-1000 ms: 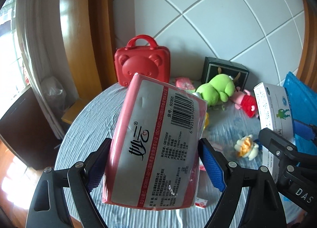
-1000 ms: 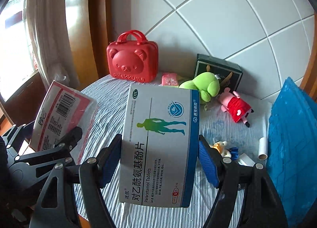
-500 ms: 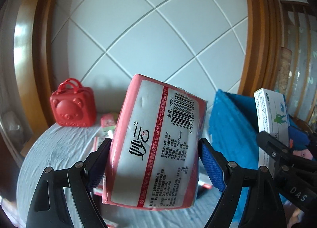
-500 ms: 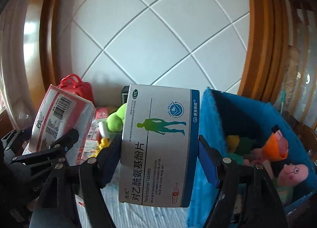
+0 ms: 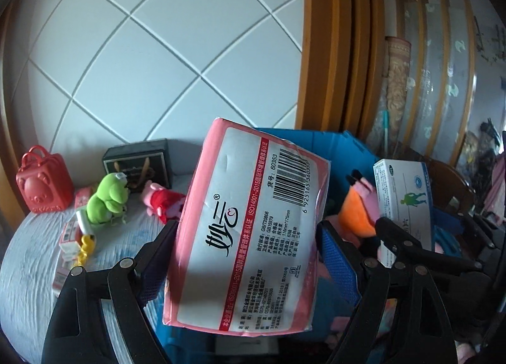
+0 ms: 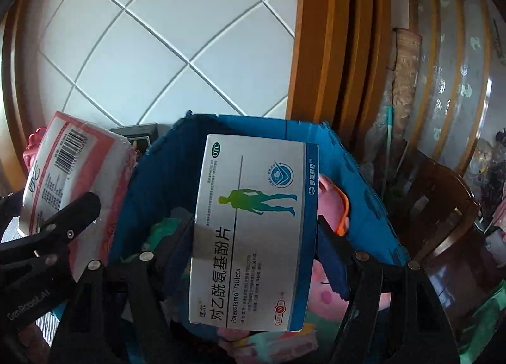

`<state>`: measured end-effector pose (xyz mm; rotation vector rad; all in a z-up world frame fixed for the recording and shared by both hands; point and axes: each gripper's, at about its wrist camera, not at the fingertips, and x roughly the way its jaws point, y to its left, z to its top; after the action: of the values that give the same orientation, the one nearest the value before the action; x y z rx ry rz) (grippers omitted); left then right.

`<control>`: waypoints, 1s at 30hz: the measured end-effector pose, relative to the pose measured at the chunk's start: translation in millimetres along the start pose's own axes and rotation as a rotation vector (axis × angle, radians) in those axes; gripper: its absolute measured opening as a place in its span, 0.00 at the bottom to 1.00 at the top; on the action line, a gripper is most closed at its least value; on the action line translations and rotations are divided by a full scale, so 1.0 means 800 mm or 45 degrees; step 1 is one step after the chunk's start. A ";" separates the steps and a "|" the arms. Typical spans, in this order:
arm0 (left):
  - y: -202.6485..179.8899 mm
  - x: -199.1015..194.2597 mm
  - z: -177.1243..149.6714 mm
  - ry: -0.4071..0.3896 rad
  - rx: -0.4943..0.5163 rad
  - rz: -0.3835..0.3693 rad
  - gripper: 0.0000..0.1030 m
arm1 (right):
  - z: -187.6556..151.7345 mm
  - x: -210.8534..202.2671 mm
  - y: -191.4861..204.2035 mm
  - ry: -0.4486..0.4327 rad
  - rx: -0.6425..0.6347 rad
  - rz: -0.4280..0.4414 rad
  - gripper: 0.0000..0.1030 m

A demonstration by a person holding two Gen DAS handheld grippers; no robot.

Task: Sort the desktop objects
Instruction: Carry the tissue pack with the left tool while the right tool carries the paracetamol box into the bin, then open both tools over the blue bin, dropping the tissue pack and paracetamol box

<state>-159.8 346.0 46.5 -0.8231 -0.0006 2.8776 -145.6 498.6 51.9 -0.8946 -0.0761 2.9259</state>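
My left gripper (image 5: 246, 247) is shut on a pink and white tissue pack (image 5: 249, 224), held up over the near edge of a blue storage bin (image 5: 351, 148). The same pack (image 6: 72, 174) shows at the left of the right wrist view. My right gripper (image 6: 253, 243) is shut on a white and blue paracetamol tablet box (image 6: 253, 228), held above the inside of the blue bin (image 6: 164, 174). That box (image 5: 404, 202) also appears at the right of the left wrist view. Soft toys (image 6: 329, 294) lie in the bin under the box.
On the round table with a striped cloth (image 5: 28, 272) stand a red bear case (image 5: 42, 183), a dark box (image 5: 137, 161), a green frog plush (image 5: 107, 197), a pink pig plush (image 5: 161, 201) and small packets (image 5: 68, 237). A dark wooden chair (image 6: 442, 205) stands right of the bin.
Both grippers swung to the right from over the table to the blue bin, each still holding its item. The bin's inside with its soft toys now lies under the tablet box.
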 end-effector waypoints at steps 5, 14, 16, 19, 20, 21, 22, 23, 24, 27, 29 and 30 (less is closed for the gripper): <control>-0.025 0.010 -0.012 0.075 -0.020 0.026 0.88 | -0.020 0.023 -0.043 0.070 0.021 -0.014 0.71; -0.028 0.009 -0.024 0.083 -0.015 0.075 0.88 | -0.034 0.035 -0.060 0.108 0.021 0.005 0.96; -0.026 0.004 -0.024 0.067 -0.010 0.088 0.88 | -0.034 0.031 -0.053 0.105 0.020 0.010 0.96; -0.016 -0.002 -0.024 0.063 -0.018 0.109 0.89 | -0.032 0.022 -0.045 0.079 0.013 0.026 0.96; -0.012 -0.005 -0.024 0.060 -0.023 0.120 0.88 | -0.030 0.020 -0.041 0.072 0.007 0.028 0.96; -0.007 -0.008 -0.025 0.055 -0.027 0.136 0.88 | -0.028 0.019 -0.036 0.065 0.001 0.036 0.96; 0.000 -0.012 -0.025 0.049 -0.032 0.150 0.89 | -0.027 0.018 -0.032 0.060 -0.003 0.048 0.96; 0.008 -0.015 -0.026 0.046 -0.042 0.168 0.89 | -0.025 0.018 -0.026 0.056 -0.009 0.061 0.96; 0.018 -0.019 -0.028 0.043 -0.054 0.186 0.89 | -0.024 0.017 -0.017 0.053 -0.019 0.074 0.96; 0.051 -0.031 -0.033 0.041 -0.090 0.241 0.89 | -0.021 0.015 0.010 0.041 -0.048 0.115 0.96; 0.079 -0.040 -0.039 0.039 -0.124 0.276 0.89 | -0.019 0.011 0.036 0.033 -0.078 0.146 0.96; 0.093 -0.045 -0.041 0.038 -0.142 0.293 0.89 | -0.018 0.009 0.051 0.028 -0.096 0.165 0.96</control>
<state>-123.0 266.2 34.1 -0.9437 -0.0683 3.1036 -145.8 459.1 33.0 -0.9771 -0.1327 3.0501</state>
